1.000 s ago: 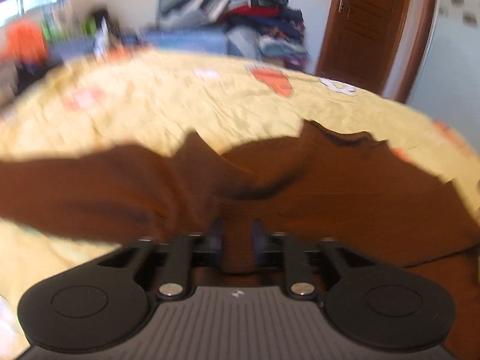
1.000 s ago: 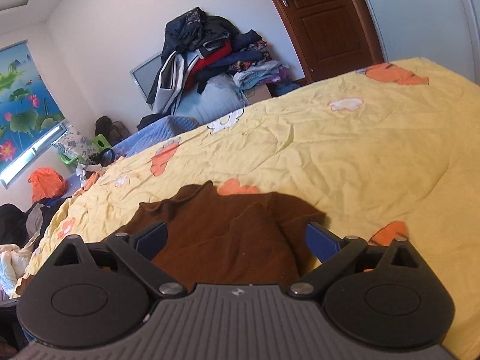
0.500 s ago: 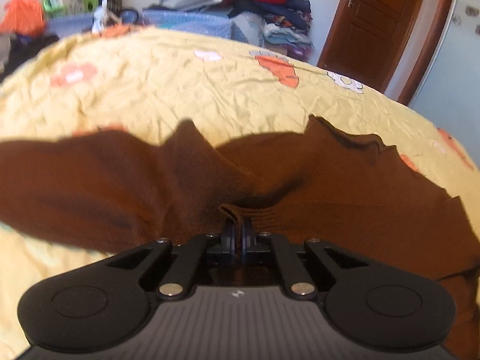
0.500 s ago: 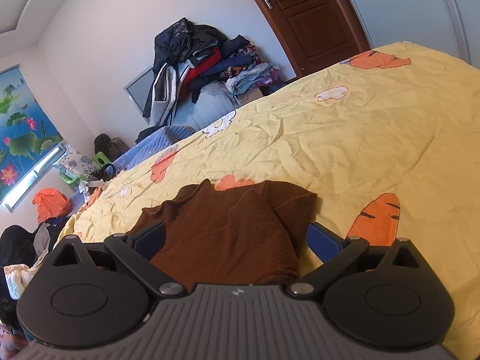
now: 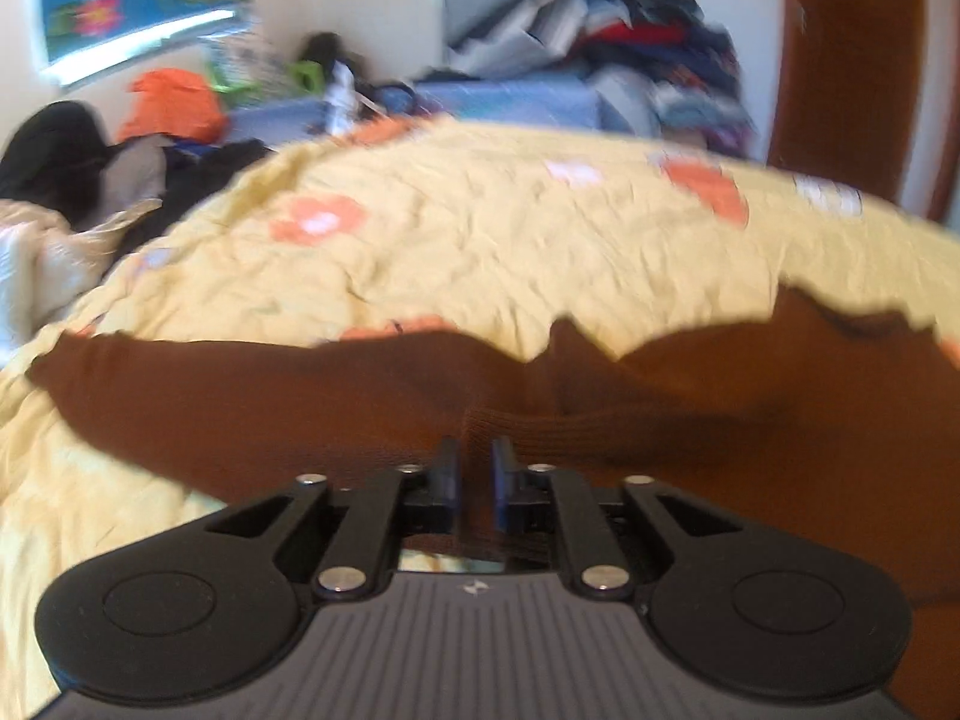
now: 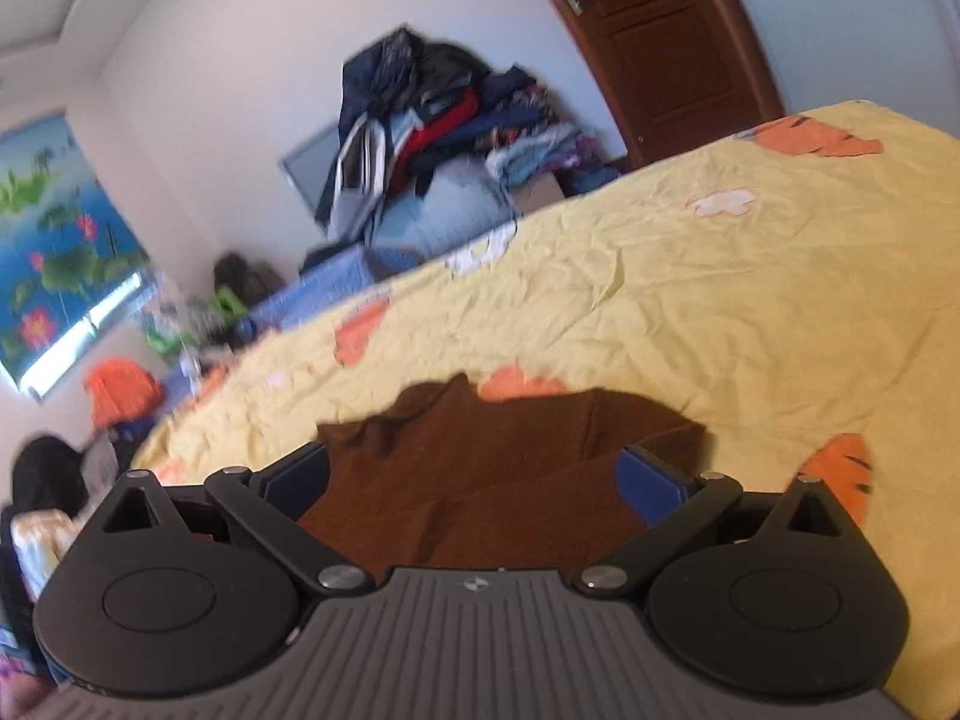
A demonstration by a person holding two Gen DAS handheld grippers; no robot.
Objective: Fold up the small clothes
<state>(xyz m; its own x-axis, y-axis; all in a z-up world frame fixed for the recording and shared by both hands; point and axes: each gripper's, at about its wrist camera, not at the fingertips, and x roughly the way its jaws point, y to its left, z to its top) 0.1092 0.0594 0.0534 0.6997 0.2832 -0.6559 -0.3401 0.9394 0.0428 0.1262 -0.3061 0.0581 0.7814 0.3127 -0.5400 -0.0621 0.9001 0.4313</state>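
A brown knitted top (image 5: 660,396) lies spread on the yellow flowered bedspread (image 5: 480,240), one sleeve stretched out to the left. My left gripper (image 5: 476,456) sits at its near ribbed hem. Its jaws are opening, a narrow gap shows between the blue pads (image 5: 449,480), and a raised fold of the hem stands in that gap, loosely. In the right wrist view the brown top (image 6: 510,438) shows its other side, with a sleeve folded in over the body. Just above this side my right gripper (image 6: 474,468) stands wide open, holding nothing.
A tall pile of clothes (image 6: 432,120) is stacked against the far wall beside a brown door (image 6: 660,30). Off the bed's left edge are an orange bag (image 5: 168,102) and dark clothing (image 5: 54,144). Bare bedspread (image 6: 720,300) stretches beyond the top and to its right.
The left jaws pinched shut on the hem fold, then parted again. The left view tilted up and swung left. The right gripper stayed wide open over the top and shifted slightly.
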